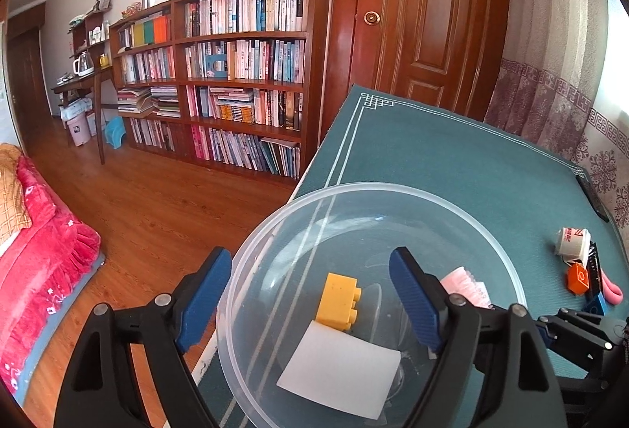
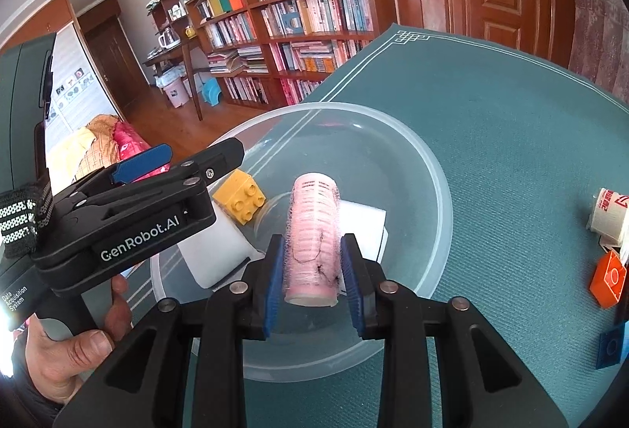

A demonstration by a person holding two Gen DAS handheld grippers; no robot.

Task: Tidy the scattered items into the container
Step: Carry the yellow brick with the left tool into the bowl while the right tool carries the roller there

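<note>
A pink hair roller (image 2: 312, 239) is being gripped between the blue pads (image 2: 274, 280) of the right hand-held gripper (image 2: 312, 280), which is being held over the near side of the clear plastic bowl (image 2: 436, 192). The left hand-held gripper (image 1: 310, 294) is being held with its jaws spread wide, straddling the bowl's left rim (one pad outside, the other above the inside), with nothing between them. Inside the bowl, a yellow toy brick (image 1: 339, 301) and a white square block (image 1: 340, 375) are lying, touching each other. The bowl is sitting on the green-covered bench (image 2: 511, 121). To the right, well apart from the bowl, a white paper cup (image 2: 609, 217), an orange brick (image 2: 608, 280) and a blue brick (image 2: 610, 347) are being left scattered on the cloth
</note>
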